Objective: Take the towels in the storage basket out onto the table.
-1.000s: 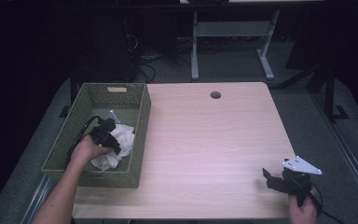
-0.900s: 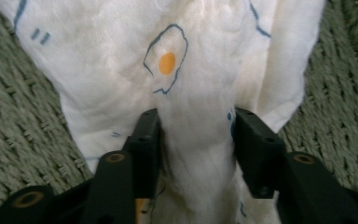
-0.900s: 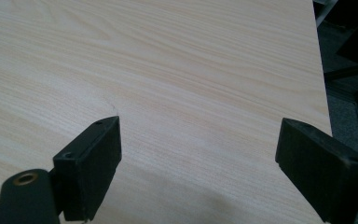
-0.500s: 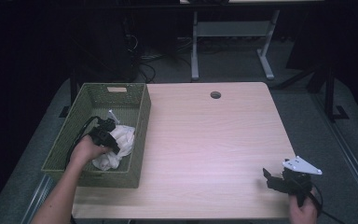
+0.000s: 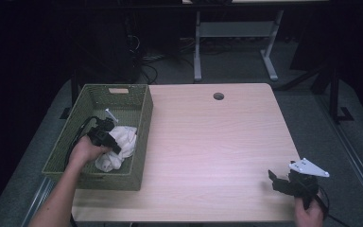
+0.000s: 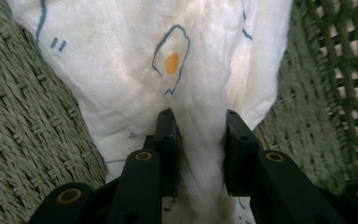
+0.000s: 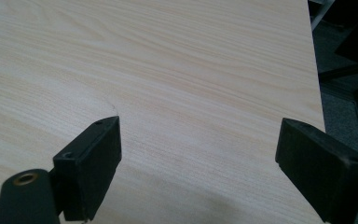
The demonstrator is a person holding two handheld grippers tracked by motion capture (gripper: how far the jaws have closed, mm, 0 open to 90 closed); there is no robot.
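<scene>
A white cloth with blue and orange print lies bunched inside the green woven basket at the table's left. My left gripper reaches into the basket, and its jaws have just been closing; they now pinch a fold of the cloth between the pads. My right gripper rests low over the table's near right corner. Its jaws stand wide apart above bare wood, with nothing between them.
The light wooden table has a round cable hole near its far edge. The basket takes up the left side. A metal stand and dark cables sit on the floor behind the table.
The left gripper's jaws have come together on the white cloth in the basket. The right hand has stayed where it was.
</scene>
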